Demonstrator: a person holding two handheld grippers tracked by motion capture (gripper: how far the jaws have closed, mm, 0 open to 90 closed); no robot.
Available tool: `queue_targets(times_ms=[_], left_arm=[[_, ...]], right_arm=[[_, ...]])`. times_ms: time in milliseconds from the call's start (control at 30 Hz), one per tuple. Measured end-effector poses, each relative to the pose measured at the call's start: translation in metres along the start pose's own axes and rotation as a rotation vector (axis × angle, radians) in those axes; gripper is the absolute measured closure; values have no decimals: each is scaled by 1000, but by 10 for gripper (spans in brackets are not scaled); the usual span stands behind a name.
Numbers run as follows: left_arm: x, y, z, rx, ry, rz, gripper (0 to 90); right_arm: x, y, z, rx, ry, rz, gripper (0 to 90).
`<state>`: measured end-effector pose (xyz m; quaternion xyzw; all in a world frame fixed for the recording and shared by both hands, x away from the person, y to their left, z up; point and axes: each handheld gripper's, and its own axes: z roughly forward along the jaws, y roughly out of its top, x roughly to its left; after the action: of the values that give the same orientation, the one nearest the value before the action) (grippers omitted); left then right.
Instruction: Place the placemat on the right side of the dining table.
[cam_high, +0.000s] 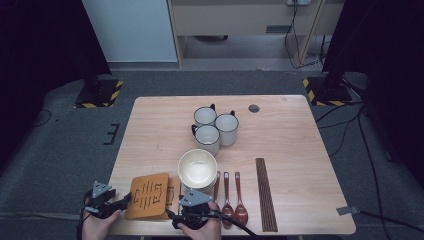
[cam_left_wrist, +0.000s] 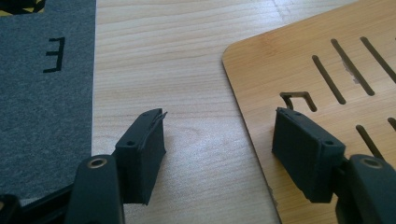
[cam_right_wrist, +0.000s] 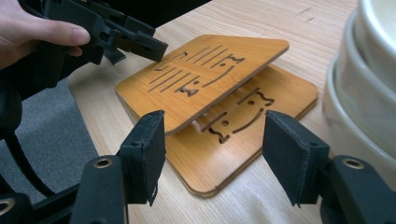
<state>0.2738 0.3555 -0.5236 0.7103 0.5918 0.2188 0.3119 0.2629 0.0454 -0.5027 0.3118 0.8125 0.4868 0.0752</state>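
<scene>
Two slotted bamboo boards lie stacked at the table's front left. The upper board (cam_high: 147, 195) (cam_left_wrist: 327, 56) (cam_right_wrist: 201, 74) is tilted, its bowl-side edge raised off the lower board (cam_high: 173, 190) (cam_right_wrist: 243, 130). My left gripper (cam_high: 125, 200) (cam_left_wrist: 219, 140) is open and straddles the upper board's outer edge, one jaw over the board and one over bare table. It also appears in the right gripper view (cam_right_wrist: 135, 42), its tip on that board's corner. My right gripper (cam_high: 182, 200) (cam_right_wrist: 215, 140) is open just in front of the stack, the upper board's near corner between its jaws and untouched.
A stack of white bowls (cam_high: 197, 167) (cam_right_wrist: 369, 84) stands close beside the boards. Three white mugs (cam_high: 215, 127) sit behind them. Three wooden spoons (cam_high: 227, 195) and dark chopsticks (cam_high: 265, 195) lie to the right. Grey carpet (cam_left_wrist: 42, 116) borders the table's left edge.
</scene>
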Motion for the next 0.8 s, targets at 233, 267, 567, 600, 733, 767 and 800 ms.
queue_targets(times_ms=[233, 267, 567, 600, 733, 767, 800], left_arm=[[0, 0, 0, 0, -1, 0, 335], [0, 0, 0, -1, -1, -1, 335], [0, 0, 0, -1, -2, 1, 335], [0, 0, 0, -1, -3, 1, 335], [0, 0, 0, -1, -2, 1, 335], [0, 0, 0, -1, -3, 0, 335], [0, 0, 0, -2, -3, 0, 335]], right_arm=[[5, 4, 8, 7, 11, -14, 391], [5, 4, 10, 8, 10, -12, 390], [10, 8, 20, 15, 18, -14, 382], [11, 9, 23, 16, 20, -12, 379], [12, 8, 27, 23, 21, -9, 376], [12, 8, 28, 23, 20, -7, 376], [12, 8, 29, 27, 19, -7, 376]])
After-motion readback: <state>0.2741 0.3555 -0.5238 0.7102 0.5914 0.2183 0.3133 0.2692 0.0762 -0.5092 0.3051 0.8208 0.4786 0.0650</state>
